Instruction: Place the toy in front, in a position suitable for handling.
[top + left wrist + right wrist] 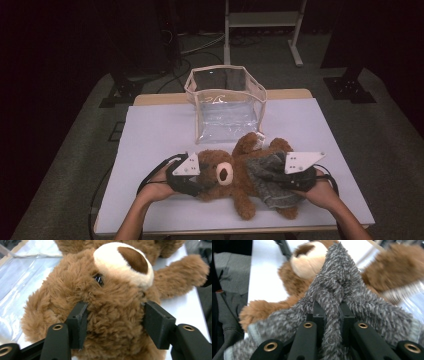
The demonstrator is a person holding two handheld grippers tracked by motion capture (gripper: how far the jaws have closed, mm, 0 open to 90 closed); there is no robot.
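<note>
At the left side of the table, your left hand held the left tool against the head of the teddy bear. In the left gripper view, its two black fingers stood on both sides of the bear's head, just below the eye, and they pressed into the brown fur – so the left tool was grasping the bear by the head. The pale muzzle with the dark nose pointed up and away from this tool.

The bear itself lay on its back on the white cover of the table, near the front edge, with the head toward your left and the legs toward your right. One arm of it reached up toward the clear bag, which stood open just behind the bear, in the middle of the table.

Over the body of the bear was the grey fuzzy garment. It covered the belly and the near leg, and the brown feet stayed outside of it.

At the right, your right hand held the right tool on this garment. In the right gripper view, the fingers were clenched tightly on a raised fold of the grey cloth – the fold stood up between them, and the bear's muzzle showed behind it.
</note>
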